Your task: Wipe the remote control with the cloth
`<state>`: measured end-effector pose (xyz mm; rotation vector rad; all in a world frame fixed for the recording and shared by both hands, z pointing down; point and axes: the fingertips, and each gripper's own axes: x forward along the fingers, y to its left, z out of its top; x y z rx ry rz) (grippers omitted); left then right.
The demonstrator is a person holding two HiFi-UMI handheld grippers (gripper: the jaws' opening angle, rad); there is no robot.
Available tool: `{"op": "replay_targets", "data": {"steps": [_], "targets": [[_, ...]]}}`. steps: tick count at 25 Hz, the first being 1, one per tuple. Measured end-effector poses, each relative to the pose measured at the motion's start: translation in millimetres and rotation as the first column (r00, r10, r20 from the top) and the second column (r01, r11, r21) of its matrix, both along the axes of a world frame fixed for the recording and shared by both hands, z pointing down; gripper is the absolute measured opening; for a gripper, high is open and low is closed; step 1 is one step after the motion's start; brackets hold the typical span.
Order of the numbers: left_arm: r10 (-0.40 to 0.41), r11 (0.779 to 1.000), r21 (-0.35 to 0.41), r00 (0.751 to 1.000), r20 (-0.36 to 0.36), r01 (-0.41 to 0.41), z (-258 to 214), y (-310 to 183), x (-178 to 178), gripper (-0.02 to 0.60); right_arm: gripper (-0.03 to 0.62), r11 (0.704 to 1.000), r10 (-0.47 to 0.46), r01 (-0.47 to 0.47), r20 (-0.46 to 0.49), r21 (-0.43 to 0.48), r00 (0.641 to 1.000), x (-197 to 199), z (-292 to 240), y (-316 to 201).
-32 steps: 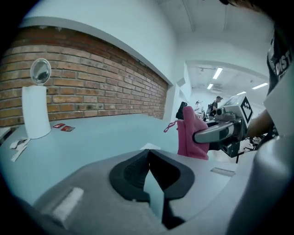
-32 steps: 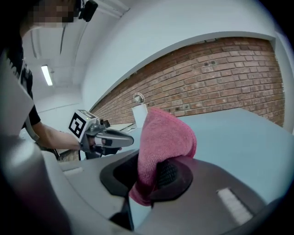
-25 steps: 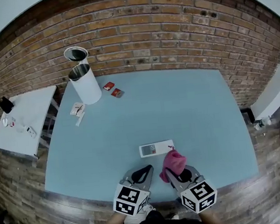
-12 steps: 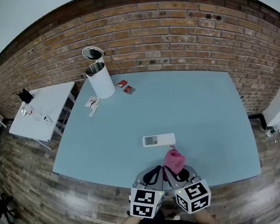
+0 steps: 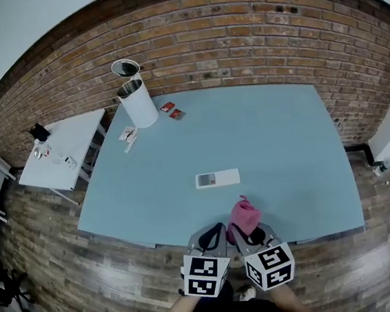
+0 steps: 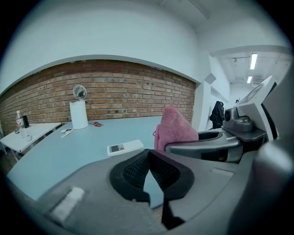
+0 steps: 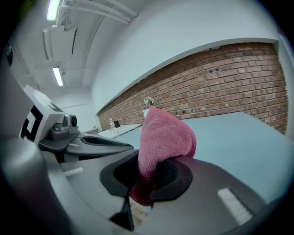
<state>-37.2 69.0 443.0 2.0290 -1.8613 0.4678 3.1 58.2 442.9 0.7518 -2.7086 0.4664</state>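
Remote control (image 5: 217,178), a flat white rectangular unit, lay near the middle of the frame on the large pale blue table (image 5: 282,129), above both grippers and touching neither. At upper left stood a smaller white side table (image 5: 75,133) and, by the blue table's far left corner, a tall white cylindrical bin (image 5: 139,104). At the bottom edge the left gripper (image 5: 213,236) had its jaws pressed together on nothing, just beside the right gripper (image 5: 249,234), whose jaws were clamped on a bunched pink cloth (image 5: 243,215) standing up from them. Two small red cards (image 5: 172,111) lay near the bin.
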Motion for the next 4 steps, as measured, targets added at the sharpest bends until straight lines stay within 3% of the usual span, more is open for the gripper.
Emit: {"op": "replay_targets", "data": {"steps": [4], "targets": [[0.005,1.000,-0.001,1.000,0.015,-0.005,-1.3,6.6,10.6,-0.003,0.064,1.000,-0.008,0.008,-0.002,0.003,1.000,7.8,-1.6,9.5]]}}
